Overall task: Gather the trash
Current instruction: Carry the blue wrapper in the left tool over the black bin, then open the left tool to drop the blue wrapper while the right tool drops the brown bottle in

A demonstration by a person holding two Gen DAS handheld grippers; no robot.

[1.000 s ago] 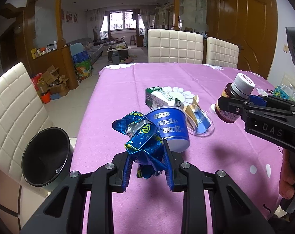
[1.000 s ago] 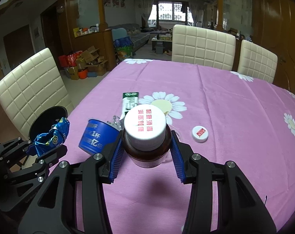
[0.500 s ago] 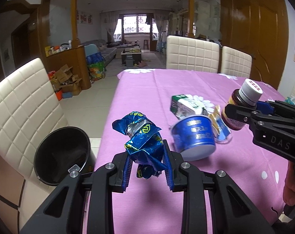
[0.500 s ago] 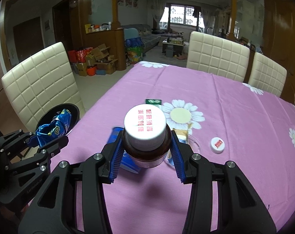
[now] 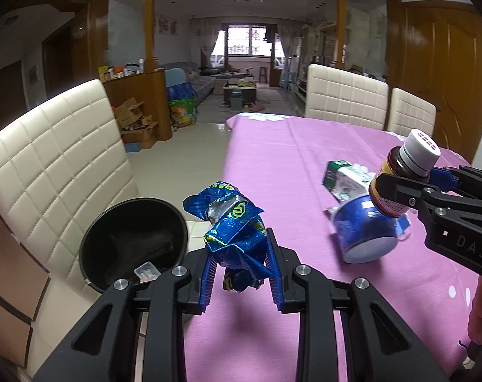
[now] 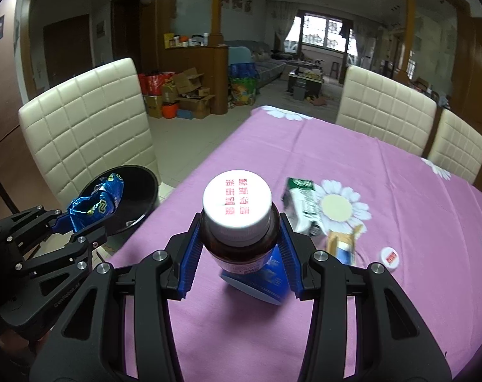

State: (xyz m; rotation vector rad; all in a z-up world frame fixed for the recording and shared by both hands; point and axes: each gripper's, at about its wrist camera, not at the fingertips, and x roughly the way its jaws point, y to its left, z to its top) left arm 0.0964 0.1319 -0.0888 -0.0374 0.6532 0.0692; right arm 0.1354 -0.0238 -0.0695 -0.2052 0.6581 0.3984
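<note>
Your left gripper (image 5: 239, 269) is pinching a crumpled blue wrapper (image 5: 233, 222) over the table's near-left edge, with the black bin (image 5: 132, 242) sitting just left of it on the floor beside a cream chair (image 5: 56, 165). Your right gripper (image 6: 239, 248) is clamping a brown bottle (image 6: 237, 219) by its shoulders above a tipped blue cup (image 5: 363, 235). The pink flowered tablecloth (image 6: 384, 172) is stretching ahead of both, carrying a green carton (image 6: 300, 205) and a small white cap (image 6: 390, 257) further right.
</note>
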